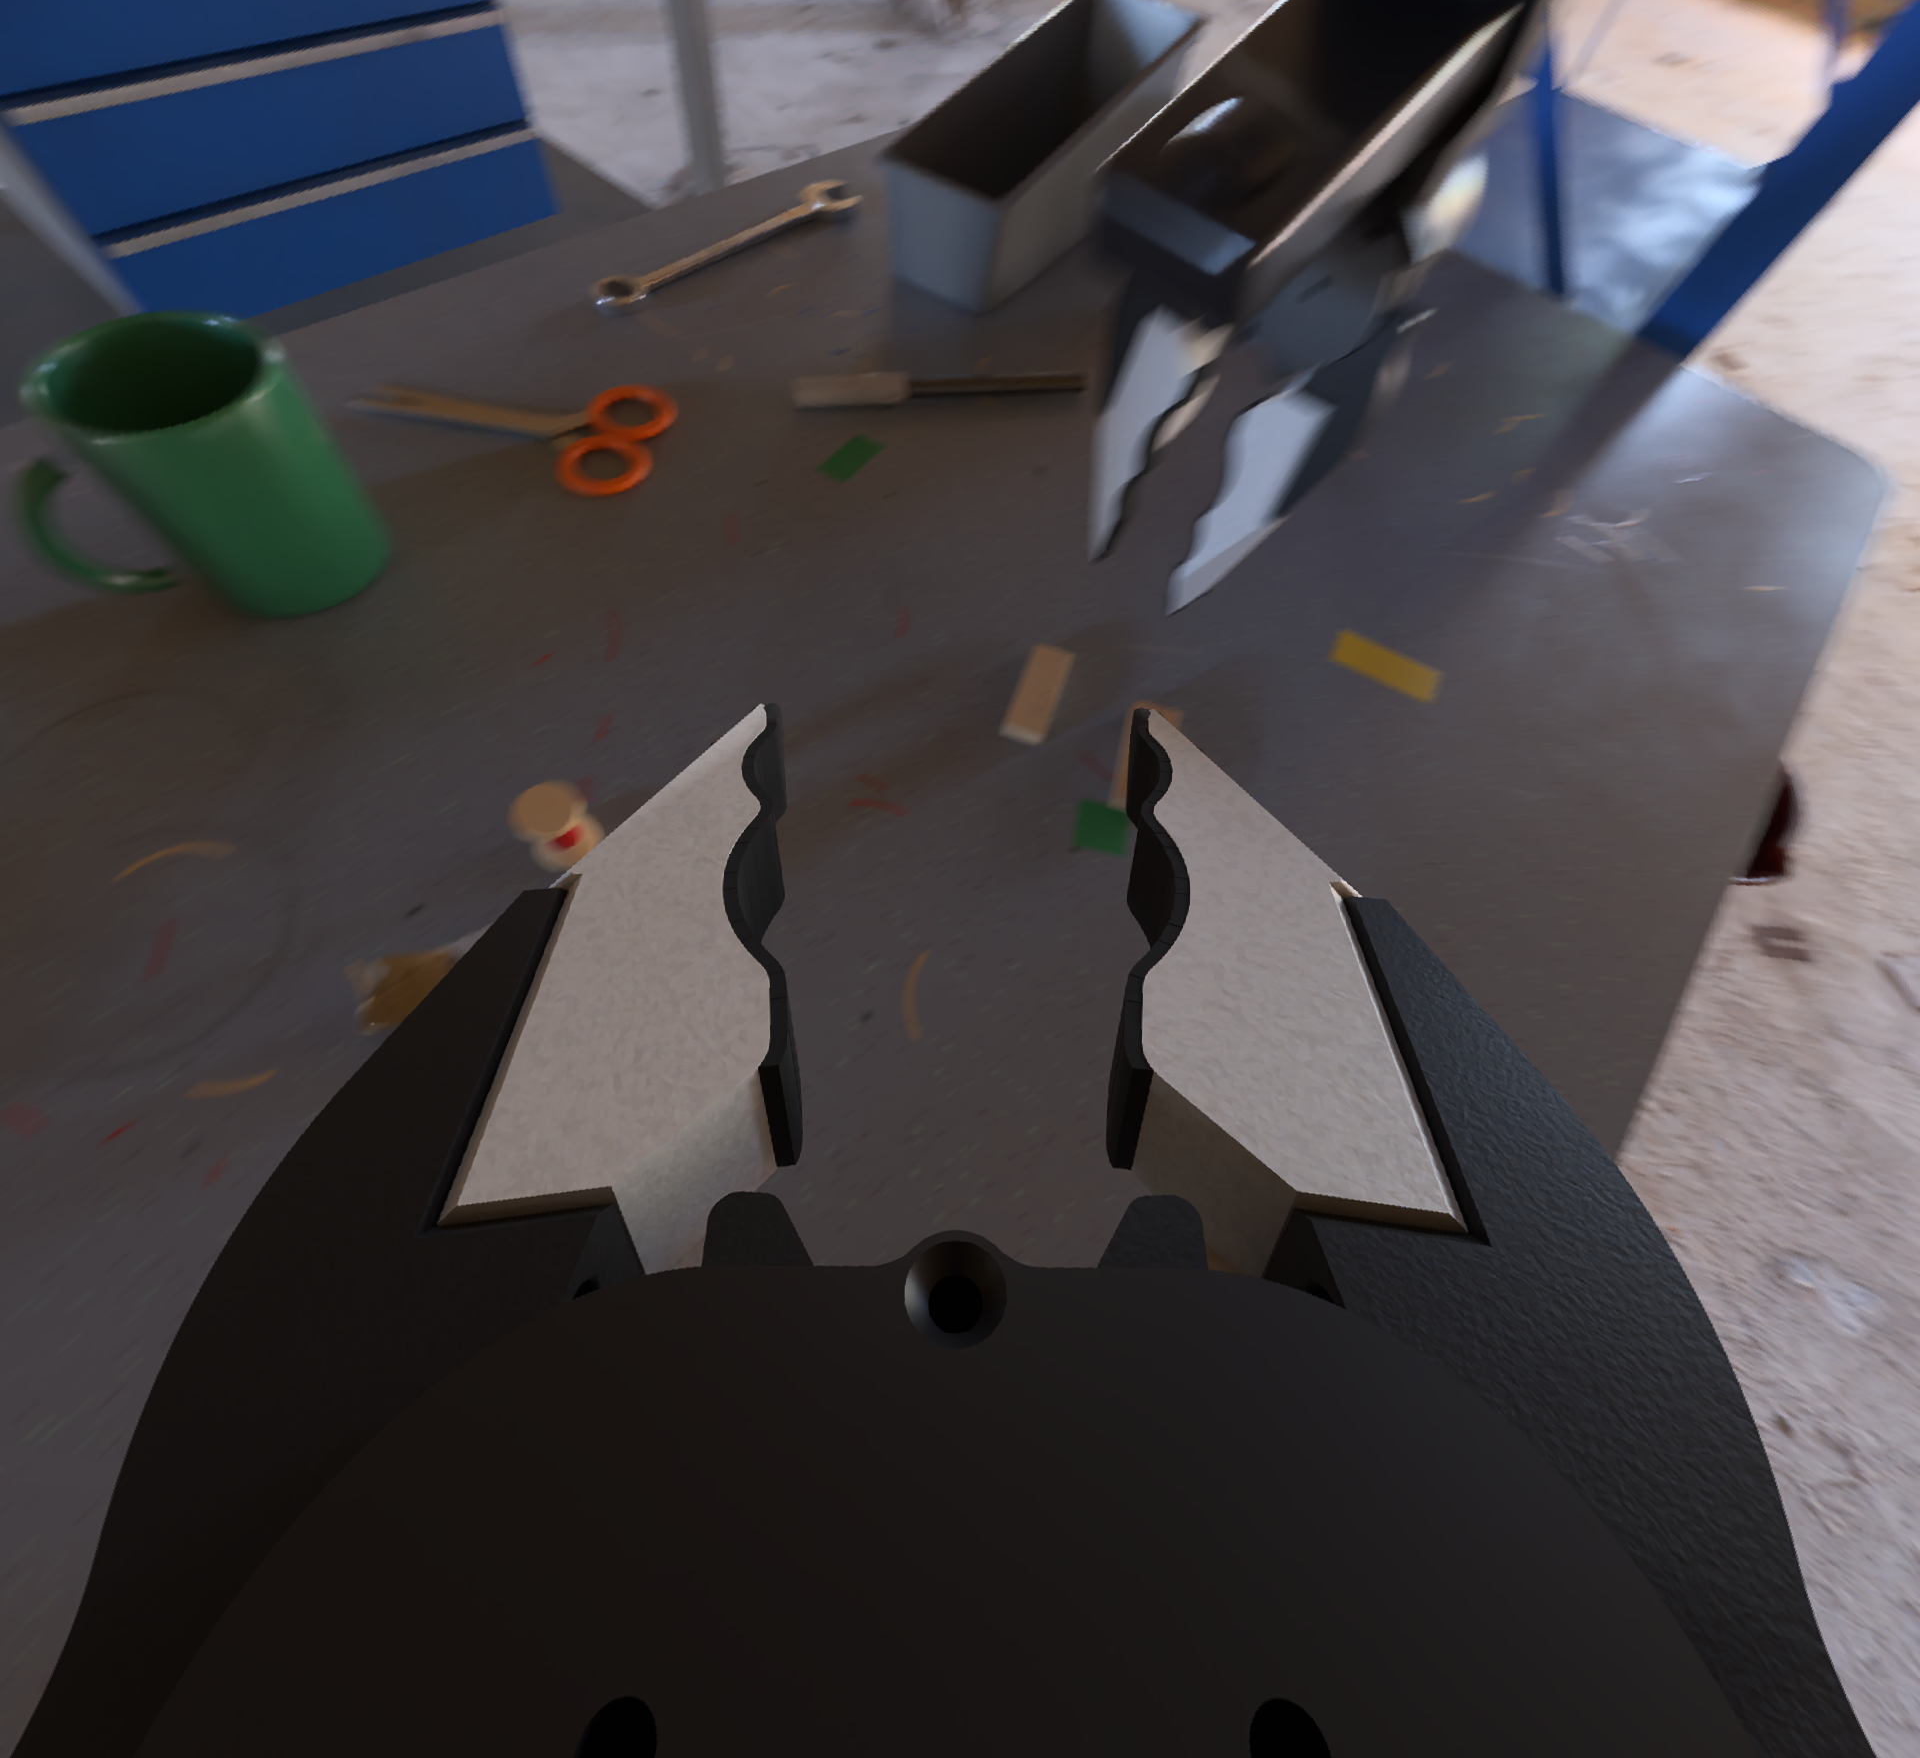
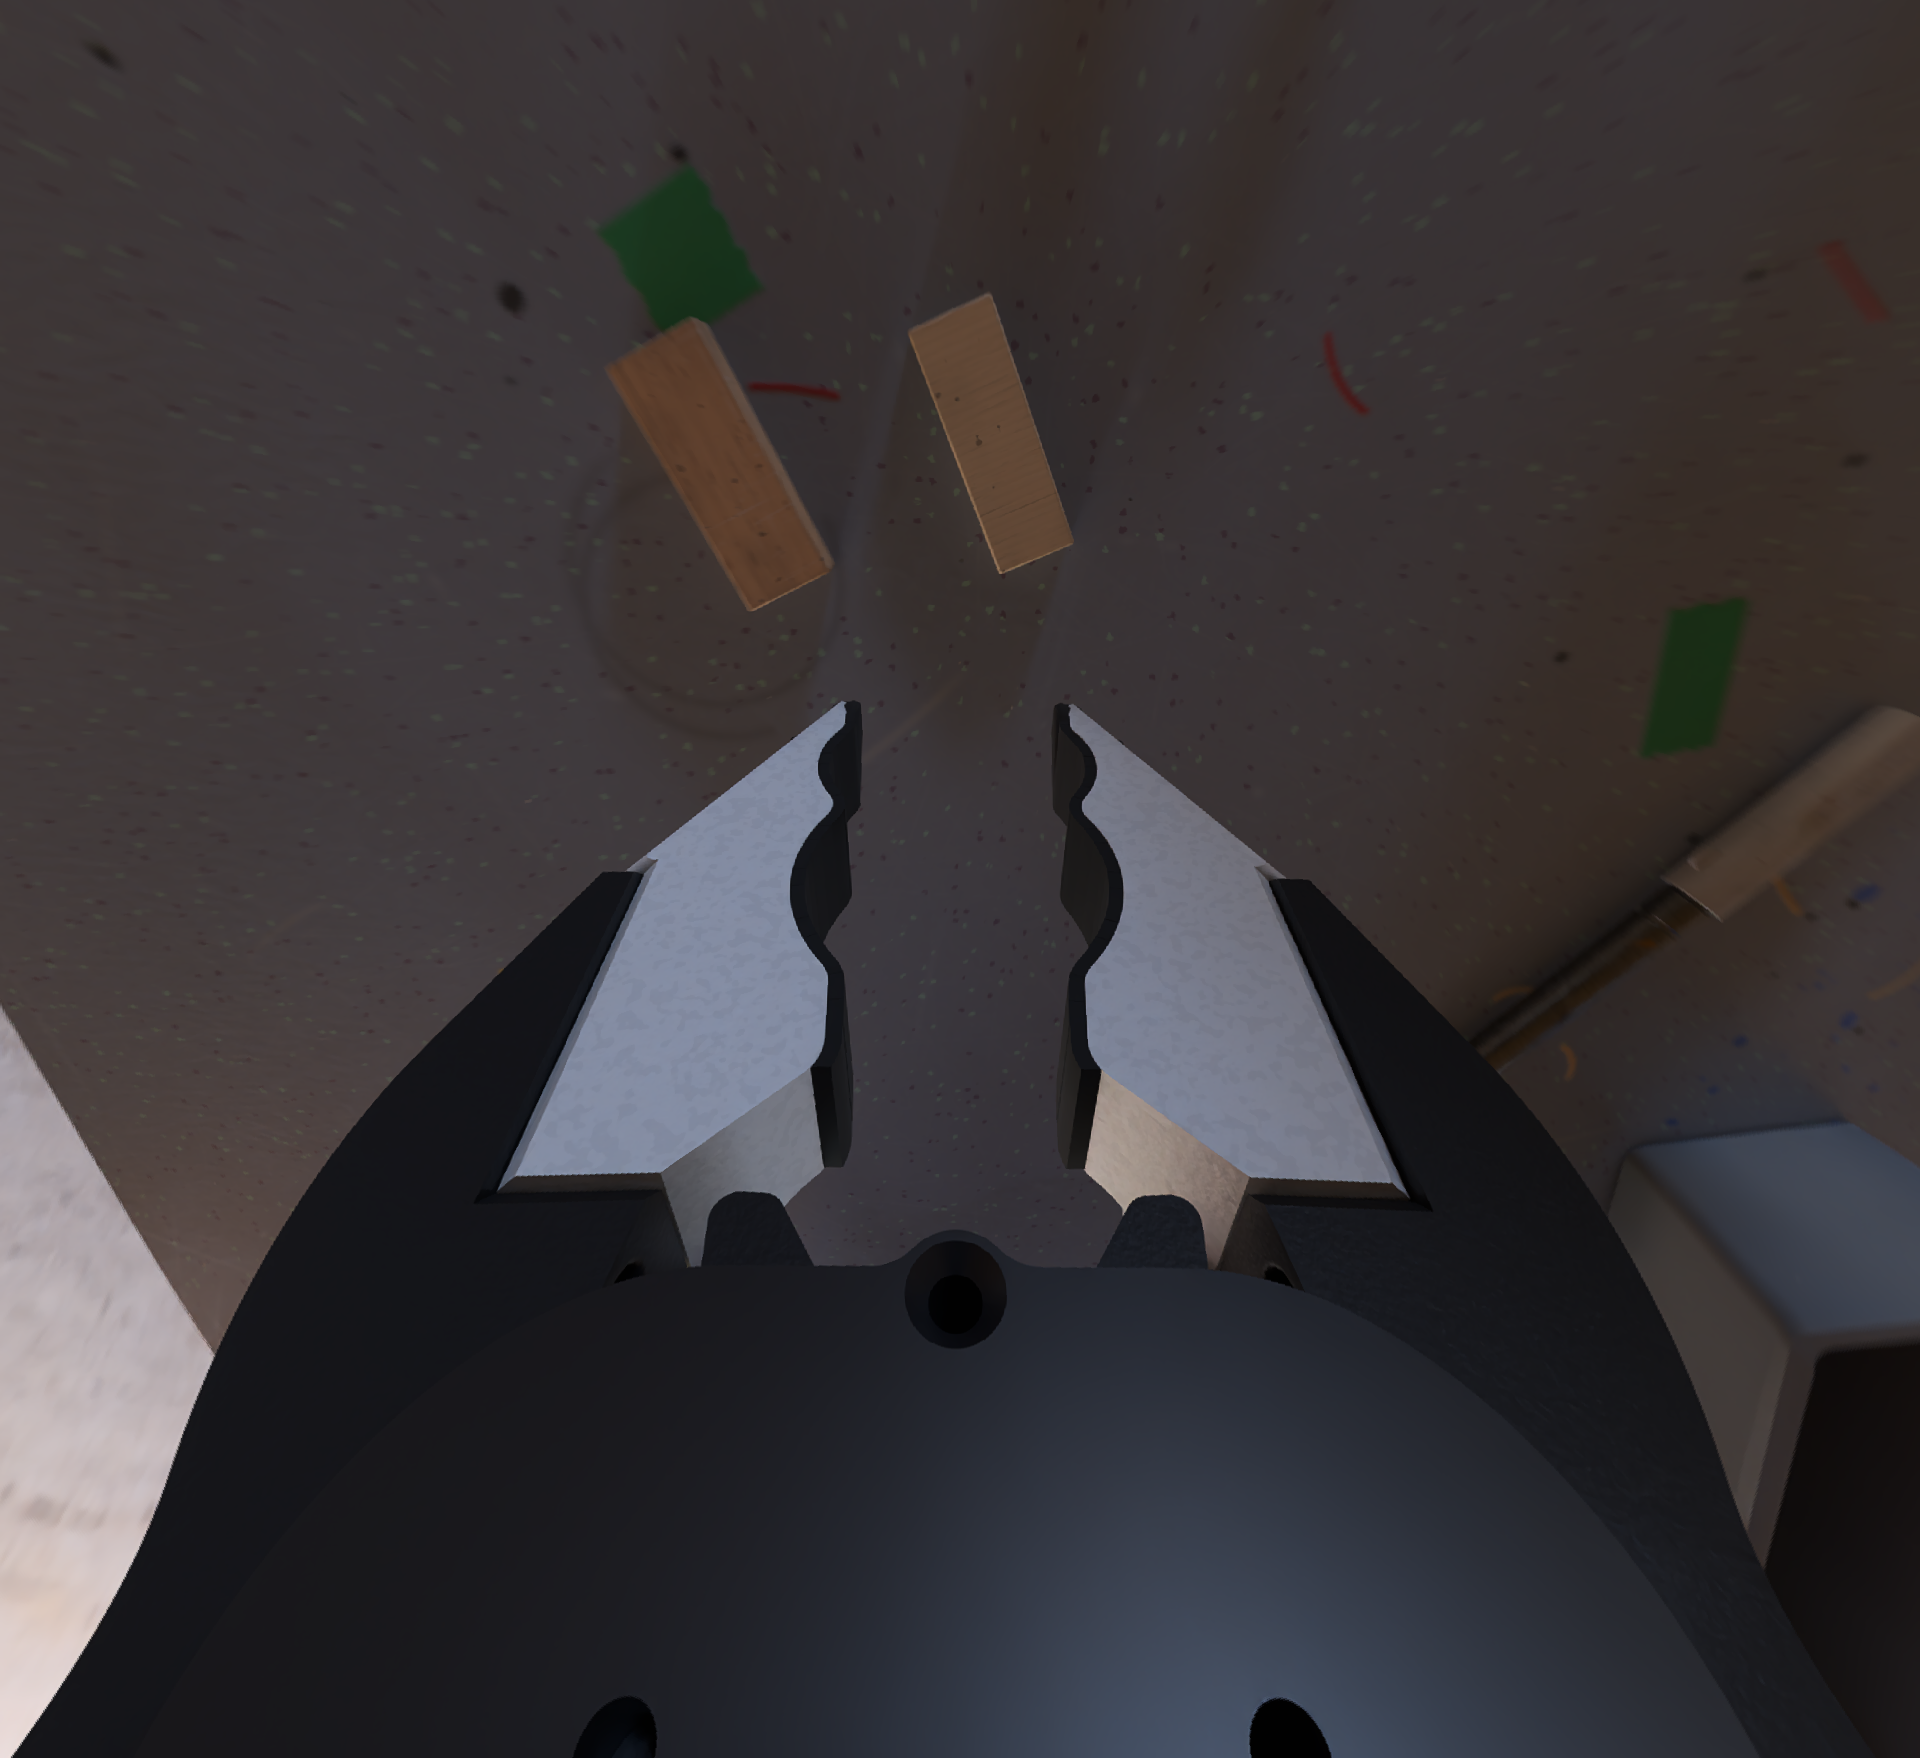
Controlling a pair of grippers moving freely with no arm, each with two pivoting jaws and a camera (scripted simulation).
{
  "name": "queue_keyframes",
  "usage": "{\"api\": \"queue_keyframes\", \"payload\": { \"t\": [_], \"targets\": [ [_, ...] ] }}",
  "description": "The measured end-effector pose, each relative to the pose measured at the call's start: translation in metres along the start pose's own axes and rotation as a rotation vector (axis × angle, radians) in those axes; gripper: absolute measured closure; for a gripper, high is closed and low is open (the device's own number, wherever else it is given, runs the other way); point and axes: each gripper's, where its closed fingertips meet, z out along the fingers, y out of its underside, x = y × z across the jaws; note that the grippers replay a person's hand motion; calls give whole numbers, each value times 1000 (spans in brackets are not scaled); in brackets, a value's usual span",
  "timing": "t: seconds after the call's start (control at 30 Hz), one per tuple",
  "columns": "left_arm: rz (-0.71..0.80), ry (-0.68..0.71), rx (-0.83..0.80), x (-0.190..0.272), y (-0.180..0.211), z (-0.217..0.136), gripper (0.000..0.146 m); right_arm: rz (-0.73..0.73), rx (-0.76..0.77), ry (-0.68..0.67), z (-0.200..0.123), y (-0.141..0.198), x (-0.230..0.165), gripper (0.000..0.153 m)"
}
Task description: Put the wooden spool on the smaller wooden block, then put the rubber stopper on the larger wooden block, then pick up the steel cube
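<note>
My left gripper point(image 1: 956, 711) is open and empty, low over the grey table. The wooden spool point(image 1: 556, 820) with red thread stands just left of its left finger. One wooden block point(image 1: 1036, 692) lies ahead of it; a second is mostly hidden behind its right finger. My right gripper point(image 2: 956, 709) is open and empty and points down at the table. Two wooden blocks lie side by side beyond its tips, the left one point(image 2: 717, 467) slightly bigger than the right one point(image 2: 989, 432). The right gripper also shows in the left wrist view point(image 1: 1138, 581), hovering above the blocks. I cannot pick out the stopper or the steel cube for certain.
A green mug point(image 1: 208, 461) stands at the left. Orange-handled scissors point(image 1: 613, 435), a wrench point(image 1: 727, 243) and a wooden-handled tool point(image 1: 935, 387) lie farther back. Two open bins point(image 1: 1029, 150) stand at the back; the darker one point(image 1: 1174, 243) holds a dark rounded thing. A dark red thing point(image 1: 1771, 835) sits at the table's right edge.
</note>
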Motion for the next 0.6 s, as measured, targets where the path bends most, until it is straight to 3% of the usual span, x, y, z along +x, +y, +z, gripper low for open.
{"api": "queue_keyframes", "payload": {
  "t": [0.13, 0.23, 0.43, 0.6],
  "targets": [
    [-9, -149, -100, -43, 18, -5, 81, 0, 209, 83, -54, 5, -13, 117],
    [-20, -155, -208, -65, 33, 13, 81, 15, 335, 134, -85, 23, -28, 117],
    [-2, -102, -479, -94, 62, 63, 84, 126, 498, 236, -117, 79, -44, 117],
    [-36, -146, -627, -128, 76, 86, 84, 264, 600, 284, -133, 128, -52, 116]
  ]
}}
